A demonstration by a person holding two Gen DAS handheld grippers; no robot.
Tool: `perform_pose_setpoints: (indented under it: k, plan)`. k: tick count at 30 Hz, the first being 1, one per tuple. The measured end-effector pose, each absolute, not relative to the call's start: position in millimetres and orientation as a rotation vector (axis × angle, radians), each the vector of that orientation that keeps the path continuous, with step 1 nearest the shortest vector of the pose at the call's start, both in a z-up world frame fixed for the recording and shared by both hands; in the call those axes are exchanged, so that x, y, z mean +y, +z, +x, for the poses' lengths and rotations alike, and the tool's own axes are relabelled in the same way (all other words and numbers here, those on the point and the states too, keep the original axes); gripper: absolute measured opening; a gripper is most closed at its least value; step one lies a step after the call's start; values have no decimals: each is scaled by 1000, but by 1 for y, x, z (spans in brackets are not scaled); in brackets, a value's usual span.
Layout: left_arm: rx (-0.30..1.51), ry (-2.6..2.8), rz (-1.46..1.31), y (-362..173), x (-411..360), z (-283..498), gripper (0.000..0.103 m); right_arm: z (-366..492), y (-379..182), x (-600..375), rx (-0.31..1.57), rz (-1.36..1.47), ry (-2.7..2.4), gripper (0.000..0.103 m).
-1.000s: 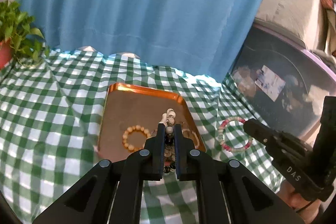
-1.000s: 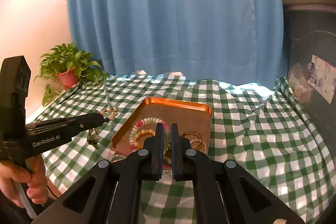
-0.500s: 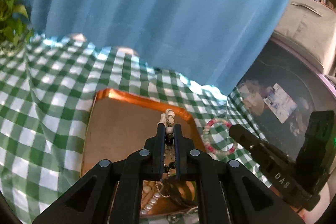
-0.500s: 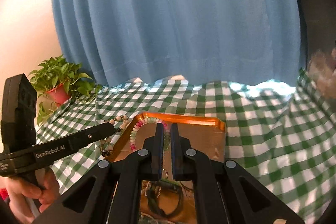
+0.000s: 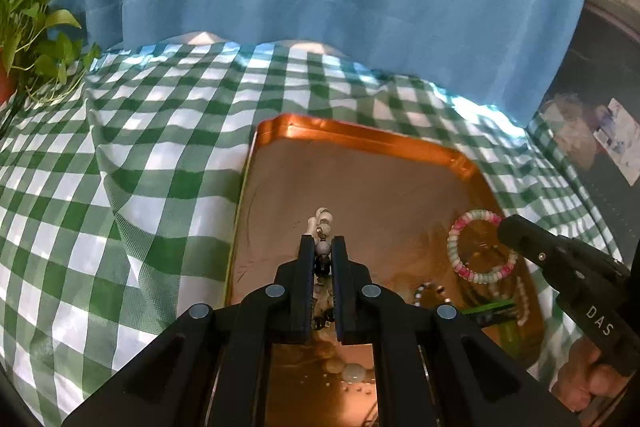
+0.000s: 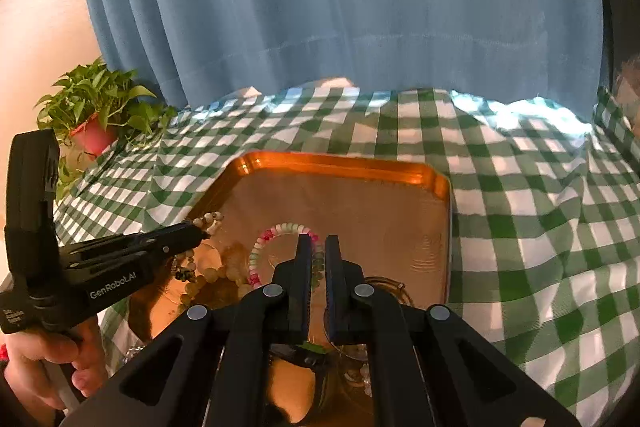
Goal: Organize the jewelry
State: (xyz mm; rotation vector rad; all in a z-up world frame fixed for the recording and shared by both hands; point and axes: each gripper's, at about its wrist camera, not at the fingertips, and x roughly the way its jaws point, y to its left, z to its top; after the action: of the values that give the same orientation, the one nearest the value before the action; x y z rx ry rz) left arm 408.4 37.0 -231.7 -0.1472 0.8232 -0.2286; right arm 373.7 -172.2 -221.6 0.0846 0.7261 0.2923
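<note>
A copper tray [image 5: 360,137] lies on the green checked cloth; it also shows in the right wrist view [image 6: 340,163]. My left gripper [image 5: 322,241] is shut on a cream-and-dark bead bracelet [image 5: 323,227] and holds it over the tray's near left part. My right gripper [image 6: 318,241] is shut on a pink, white and green bead bracelet [image 6: 280,229], held over the tray's near middle; that bracelet also shows in the left wrist view [image 5: 476,247]. Several other bracelets [image 6: 208,279] lie in the tray's near end.
A potted green plant [image 6: 96,115] stands at the far left of the table. A blue curtain [image 5: 320,7] hangs behind the table. A dark bin [image 5: 600,107] stands at the right. The green checked cloth [image 6: 540,207] surrounds the tray.
Both grippers have moved forward with their bracelets and now hang over the tray. The pink bracelet has passed from beside the tray's right rim to above its floor.
</note>
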Motion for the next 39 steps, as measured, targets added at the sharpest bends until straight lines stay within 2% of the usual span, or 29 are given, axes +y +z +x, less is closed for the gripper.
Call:
perform_pose_setpoints:
  k: [13,16,17,18,20,21,24,30,32,33,36,37,39]
  plan:
    - [868,-199,-111,-240,34,408,8,390,-250,-165,829,84,255,6]
    - [867,-206,-104,-240,33,407,12,390,-250,-168,827,99,270,6]
    - [862,-198,-100,-239,33,406,18,390,-249,-168,826,95,269,7]
    - [859,-191,-97,-238,33,405,24,389,-248,-168,823,93,272,9]
    - [847,-180,-107,-236,35,403,64,389,-247,-171,825,103,267,15]
    - [832,-177,-118,-234,36,400,69,387,-246,-174,822,113,266,22]
    - [800,-169,-147,-222,40,389,73,380,-241,-178,804,112,255,38]
    - [787,-182,-139,-190,34,341,77,337,-212,-178,746,47,251,49]
    - [788,-192,-131,-178,30,317,79,320,-200,-180,732,72,248,57]
    - [790,-201,-126,-171,28,305,79,307,-192,-180,723,87,240,64]
    - [788,-216,-100,-153,21,267,79,275,-175,-182,708,103,221,75]
    - [782,-219,-92,-147,19,255,80,262,-170,-183,707,112,221,83]
    - [766,-228,-82,-134,16,227,81,237,-161,-185,705,136,230,91]
